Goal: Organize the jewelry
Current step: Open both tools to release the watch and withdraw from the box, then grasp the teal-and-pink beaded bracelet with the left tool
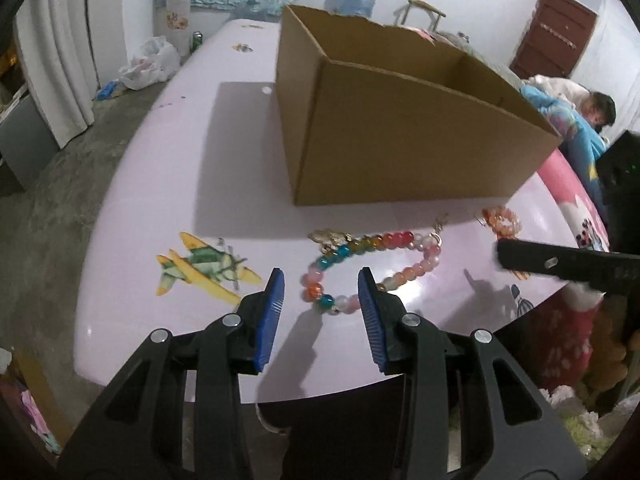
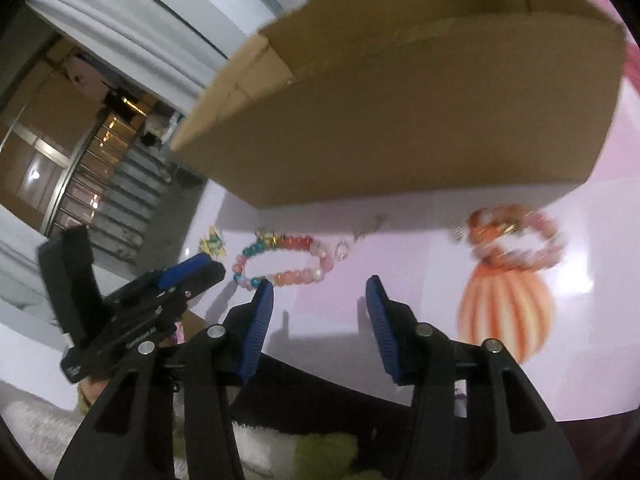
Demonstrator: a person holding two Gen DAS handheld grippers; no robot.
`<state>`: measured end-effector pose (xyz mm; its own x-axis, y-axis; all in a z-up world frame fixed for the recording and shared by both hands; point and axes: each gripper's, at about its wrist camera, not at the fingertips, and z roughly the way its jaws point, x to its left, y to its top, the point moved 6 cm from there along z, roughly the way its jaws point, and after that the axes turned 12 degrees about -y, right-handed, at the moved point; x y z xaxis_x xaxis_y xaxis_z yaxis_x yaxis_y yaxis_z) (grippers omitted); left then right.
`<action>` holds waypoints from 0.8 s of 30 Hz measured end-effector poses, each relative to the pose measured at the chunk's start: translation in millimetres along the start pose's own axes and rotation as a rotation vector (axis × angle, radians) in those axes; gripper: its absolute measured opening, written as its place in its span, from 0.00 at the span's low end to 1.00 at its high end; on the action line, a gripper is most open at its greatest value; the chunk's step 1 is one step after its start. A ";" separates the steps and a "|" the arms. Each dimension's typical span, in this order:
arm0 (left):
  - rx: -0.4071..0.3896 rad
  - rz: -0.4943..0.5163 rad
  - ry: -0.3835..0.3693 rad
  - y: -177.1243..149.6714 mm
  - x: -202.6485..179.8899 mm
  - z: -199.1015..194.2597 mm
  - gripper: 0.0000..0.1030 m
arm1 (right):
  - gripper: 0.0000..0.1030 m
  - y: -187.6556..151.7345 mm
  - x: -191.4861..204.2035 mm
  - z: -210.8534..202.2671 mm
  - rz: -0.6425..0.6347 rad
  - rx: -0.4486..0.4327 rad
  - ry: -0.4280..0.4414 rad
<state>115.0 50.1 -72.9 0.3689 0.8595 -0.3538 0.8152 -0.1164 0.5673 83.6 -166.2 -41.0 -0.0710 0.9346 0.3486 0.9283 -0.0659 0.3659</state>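
Spreading under everything is a pale lilac table (image 1: pixel 168 184), printed with a yellow and green seaplane picture (image 1: pixel 204 272) near its front edge and an orange striped figure (image 2: pixel 506 316) further to the right. On it stands an open-topped cardboard box (image 1: pixel 400 136), plain brown, its near wall facing both cameras; nothing of its floor shows from here.

The left gripper (image 1: pixel 321 304) is low over the front of the table with its blue ribbed pads (image 1: pixel 272 312) spread wide and nothing between them. The right gripper (image 2: pixel 320 316) is likewise wide apart and holds nothing; in the left wrist view only one black finger of it reaches in from the right edge.

A multicoloured beaded bracelet (image 1: pixel 372 270) lies flat on the table between the box and the left gripper, just ahead of its fingertips. Its beads run teal, yellow, red, pink and orange, with a gold charm (image 1: pixel 330 238) at the far left of the loop and a small metal clasp (image 1: pixel 438 230) at the far right. A second, orange and pink beaded bracelet (image 2: pixel 516 236) lies to the right, close to the foot of the box, blurred in both views.
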 end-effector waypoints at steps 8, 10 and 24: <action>0.046 0.004 0.042 -0.1 1.5 16.2 0.30 | 0.34 7.7 15.3 21.7 -0.040 0.023 -0.063; 0.061 -0.011 0.040 -1.4 4.8 20.8 0.28 | 0.30 8.4 15.7 29.8 -0.035 0.042 -0.073; 0.047 0.029 0.045 0.5 4.0 25.9 0.18 | 0.15 15.7 33.7 40.6 -0.099 0.010 -0.154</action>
<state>128.5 40.7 -93.3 0.3726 0.8770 -0.3033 0.8253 -0.1637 0.5404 110.6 -121.5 -58.6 -0.1059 0.9789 0.1748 0.9231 0.0315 0.3832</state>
